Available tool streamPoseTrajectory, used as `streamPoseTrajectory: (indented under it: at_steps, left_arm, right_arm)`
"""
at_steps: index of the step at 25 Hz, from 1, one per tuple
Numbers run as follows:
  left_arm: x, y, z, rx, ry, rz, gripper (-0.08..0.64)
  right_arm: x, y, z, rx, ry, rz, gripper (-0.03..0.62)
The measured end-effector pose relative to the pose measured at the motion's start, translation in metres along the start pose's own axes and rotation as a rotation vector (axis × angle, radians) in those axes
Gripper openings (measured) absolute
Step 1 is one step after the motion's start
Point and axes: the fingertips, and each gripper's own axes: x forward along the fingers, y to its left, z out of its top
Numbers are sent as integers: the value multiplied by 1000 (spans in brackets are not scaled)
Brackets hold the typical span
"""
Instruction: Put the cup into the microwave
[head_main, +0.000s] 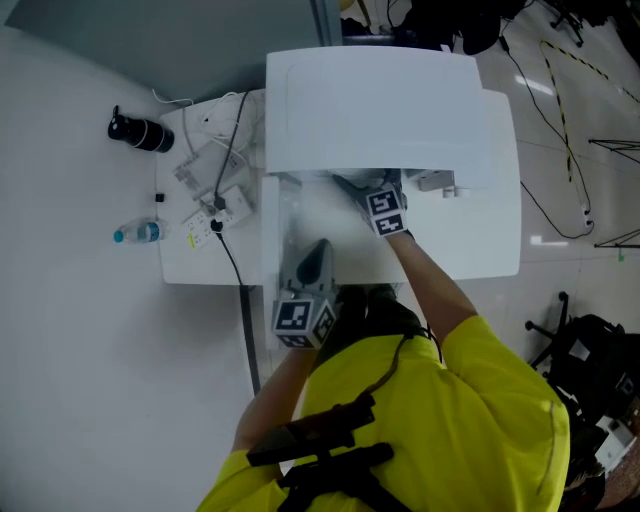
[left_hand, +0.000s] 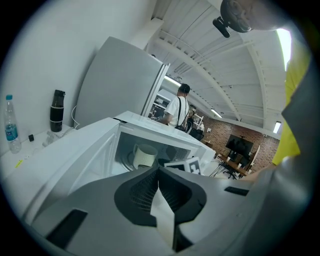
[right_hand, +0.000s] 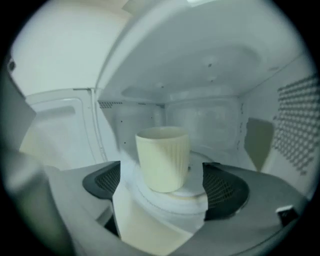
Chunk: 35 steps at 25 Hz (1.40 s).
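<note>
Spread right tongs (right_hand: 161, 176) frame the upright cup (right_hand: 162, 157), mouth up, inside microwave (right_hand: 210, 75).

Cream ribbed cup (right_hand: 163, 157) sits upright on the turntable (right_hand: 170, 202), dead centre of frame, inside the microwave (right_hand: 200, 70). Right gripper (right_hand: 163, 185) has its jaws spread wide along the bottom, one pad either side of the cup, neither touching it.
</note>
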Motion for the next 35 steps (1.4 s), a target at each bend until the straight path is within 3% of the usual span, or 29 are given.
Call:
streamPoseTrajectory:
  at_steps: [3,5,8,10,12,13,14,15,17,19,21,27,35]
  left_arm:
    - [-5,-8,3,16,0,-19,-5]
    - [-12,-16,9,23,-12,-34,-5]
    - [-28,-35,23,21,-43,-65,-5]
    - [-41,-47,32,11,-67,-86,-3]
    - [-52,-59,42,10,-91,-108,-5]
    - [-56,-65,47,14,-103,-118,-4]
    - [-60,-71,52,21,-117,-129,-4]
    - [-64,-76,57,28,-133,-142,-5]
    - [-69,-84,68,27,-168,-168,-5]
    - [-73,-92,80,26,-190,-188,-5]
    - [-78,-97,89,30,-205,-196,-5]
    - [-83,-112,107,26,-248,-231,-5]
    - [-79,-113,107,36,-250,-230,-3]
  right_arm:
    - [-72,18,6,42,-20,56,514]
    - [-126,37,13,83,-44,126,435]
    - [-204,52,48,160,-111,171,386]
    - [-245,46,82,191,-176,151,368]
    - [-280,32,114,201,-241,116,288]
    - [-295,24,128,204,-269,98,279]
    - [-309,17,139,206,-294,79,264]
    - [-322,11,146,207,-314,60,200]
    - [-342,0,153,214,-340,18,174]
    - [-358,-7,151,238,-350,-27,31]
    - [-371,-9,149,259,-349,-50,5]
    - [-392,-15,158,305,-376,-65,5]
    - [-395,-23,159,349,-377,-70,5]
